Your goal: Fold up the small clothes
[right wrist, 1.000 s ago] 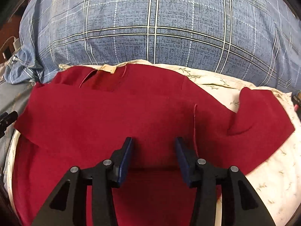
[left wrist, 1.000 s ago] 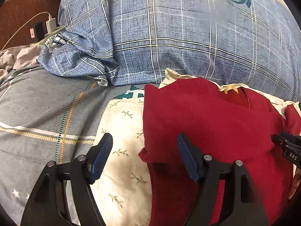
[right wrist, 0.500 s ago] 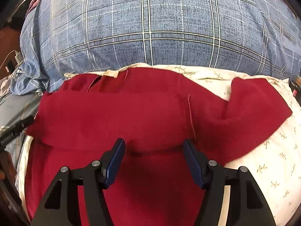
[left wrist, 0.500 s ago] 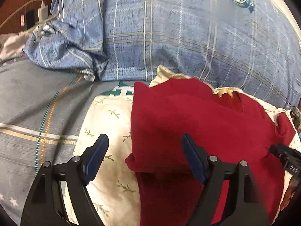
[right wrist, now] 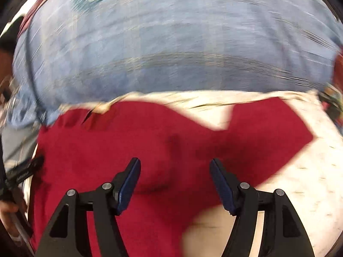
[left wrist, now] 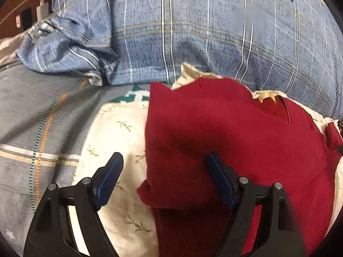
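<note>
A dark red shirt (left wrist: 235,141) lies on a cream leaf-print cloth (left wrist: 115,141), with its left side folded over and a tan neck label (left wrist: 267,96) at the far edge. My left gripper (left wrist: 165,175) is open and empty, straddling the shirt's left folded edge. In the right wrist view, which is motion-blurred, the red shirt (right wrist: 133,145) has its right sleeve (right wrist: 276,132) spread out on the cream cloth (right wrist: 304,192). My right gripper (right wrist: 174,182) is open and empty over the shirt's middle.
A large blue plaid pillow (left wrist: 214,32) sits right behind the shirt and also fills the far half of the right wrist view (right wrist: 171,42). A grey striped bedsheet (left wrist: 38,115) lies to the left. A charger and cable (left wrist: 41,10) rest at far left.
Both grippers opened wider and let go of the shirt. The right gripper swung right, blurring its view; the right sleeve now sits more centred. The left folded edge lies flat.
</note>
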The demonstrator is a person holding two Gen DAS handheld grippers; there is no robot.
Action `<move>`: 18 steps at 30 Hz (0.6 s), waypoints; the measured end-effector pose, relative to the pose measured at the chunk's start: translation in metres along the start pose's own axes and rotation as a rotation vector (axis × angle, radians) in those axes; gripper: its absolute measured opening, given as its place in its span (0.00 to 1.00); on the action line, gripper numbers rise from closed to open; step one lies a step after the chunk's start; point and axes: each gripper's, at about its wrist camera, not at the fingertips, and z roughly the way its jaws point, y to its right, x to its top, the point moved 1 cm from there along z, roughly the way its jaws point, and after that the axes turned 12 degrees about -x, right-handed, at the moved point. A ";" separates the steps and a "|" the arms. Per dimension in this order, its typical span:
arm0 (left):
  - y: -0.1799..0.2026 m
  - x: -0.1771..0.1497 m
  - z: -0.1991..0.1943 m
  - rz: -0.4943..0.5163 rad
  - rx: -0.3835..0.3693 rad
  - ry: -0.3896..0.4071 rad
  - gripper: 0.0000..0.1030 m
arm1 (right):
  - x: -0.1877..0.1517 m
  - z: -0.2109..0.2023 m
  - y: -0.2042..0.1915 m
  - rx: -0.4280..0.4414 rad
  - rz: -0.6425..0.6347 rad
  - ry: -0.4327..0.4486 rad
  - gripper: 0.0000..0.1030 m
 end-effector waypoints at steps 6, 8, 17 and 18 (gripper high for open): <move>0.001 0.002 -0.004 0.007 -0.005 0.009 0.78 | 0.007 0.020 0.141 -0.029 0.402 -0.055 0.69; 0.001 0.002 -0.001 0.008 0.001 0.000 0.78 | 0.002 0.035 0.181 0.021 0.563 -0.089 0.69; 0.001 0.001 0.007 0.018 0.016 -0.006 0.78 | 0.010 0.084 0.225 0.340 0.870 -0.073 0.60; 0.001 0.001 0.007 0.019 0.016 -0.006 0.78 | 0.014 0.089 0.223 0.328 0.860 -0.075 0.45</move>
